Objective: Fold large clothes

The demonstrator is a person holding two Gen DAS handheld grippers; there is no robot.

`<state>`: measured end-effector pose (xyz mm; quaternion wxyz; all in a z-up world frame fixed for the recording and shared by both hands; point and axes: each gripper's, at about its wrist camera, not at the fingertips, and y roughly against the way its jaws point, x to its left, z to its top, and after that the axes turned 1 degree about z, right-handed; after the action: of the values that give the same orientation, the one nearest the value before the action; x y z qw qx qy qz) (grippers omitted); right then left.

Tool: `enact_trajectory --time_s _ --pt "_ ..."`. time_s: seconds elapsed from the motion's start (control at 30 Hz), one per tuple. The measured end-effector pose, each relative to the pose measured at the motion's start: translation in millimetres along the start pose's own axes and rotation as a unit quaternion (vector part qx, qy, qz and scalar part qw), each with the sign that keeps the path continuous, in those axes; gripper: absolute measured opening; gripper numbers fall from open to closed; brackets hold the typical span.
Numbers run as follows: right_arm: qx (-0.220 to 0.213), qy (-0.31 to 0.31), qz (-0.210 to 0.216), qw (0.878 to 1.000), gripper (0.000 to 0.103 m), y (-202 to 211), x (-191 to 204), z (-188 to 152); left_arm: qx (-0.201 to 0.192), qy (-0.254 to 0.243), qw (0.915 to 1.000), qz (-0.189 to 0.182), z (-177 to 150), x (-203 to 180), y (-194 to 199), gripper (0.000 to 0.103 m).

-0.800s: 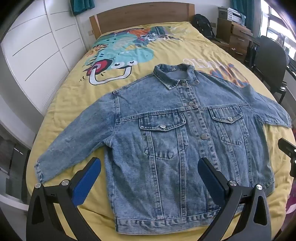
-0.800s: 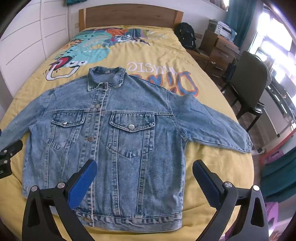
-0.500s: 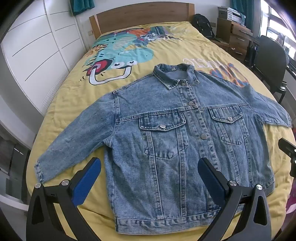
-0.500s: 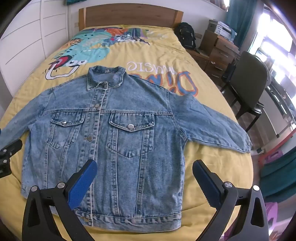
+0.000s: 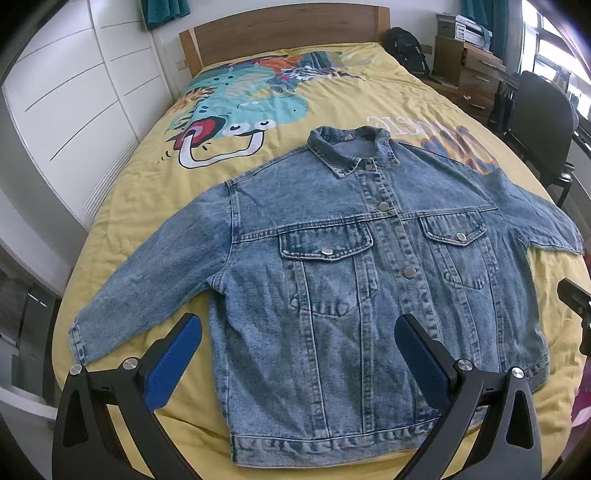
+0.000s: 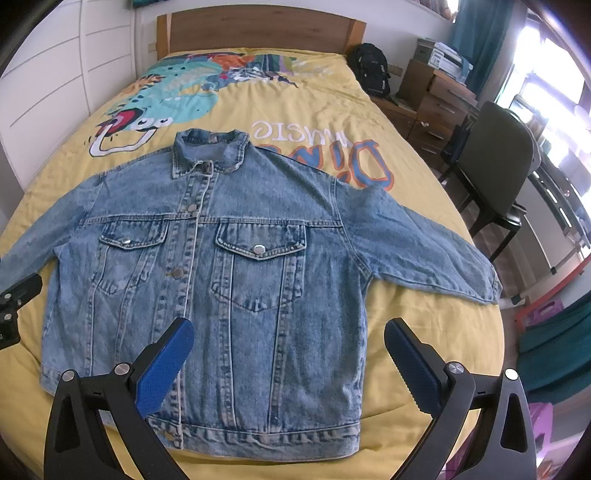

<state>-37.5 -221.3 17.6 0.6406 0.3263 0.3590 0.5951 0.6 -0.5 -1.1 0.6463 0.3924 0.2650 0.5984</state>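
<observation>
A blue denim jacket (image 5: 351,280) lies flat, front up and buttoned, on the yellow bedspread (image 5: 147,192), sleeves spread to both sides; it also shows in the right wrist view (image 6: 236,288). My left gripper (image 5: 297,328) is open and empty, hovering above the jacket's lower left part. My right gripper (image 6: 289,332) is open and empty, above the jacket's lower right part. Each gripper's edge shows in the other view: the right gripper (image 5: 576,299) and the left gripper (image 6: 16,299).
The bed has a wooden headboard (image 5: 288,29). White wardrobe doors (image 5: 66,103) stand at the left. A black chair (image 6: 491,170), wooden drawers (image 6: 439,103) and a black backpack (image 6: 369,66) stand at the right of the bed.
</observation>
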Motion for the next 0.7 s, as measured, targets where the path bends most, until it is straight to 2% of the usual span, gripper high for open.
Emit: enact_trajectory --time_s 0.23,0.7 --pt "0.002 0.002 0.001 1.0 0.103 -1.0 -5.5 -7.6 0.0 -0.001 1.0 0.001 5.9 0.0 -2.2 0.102" --pt "0.011 0.006 -0.003 1.0 0.103 -5.7 -0.7 -6.2 0.004 -0.003 1.0 0.001 -4.6 3.0 -6.3 0.102"
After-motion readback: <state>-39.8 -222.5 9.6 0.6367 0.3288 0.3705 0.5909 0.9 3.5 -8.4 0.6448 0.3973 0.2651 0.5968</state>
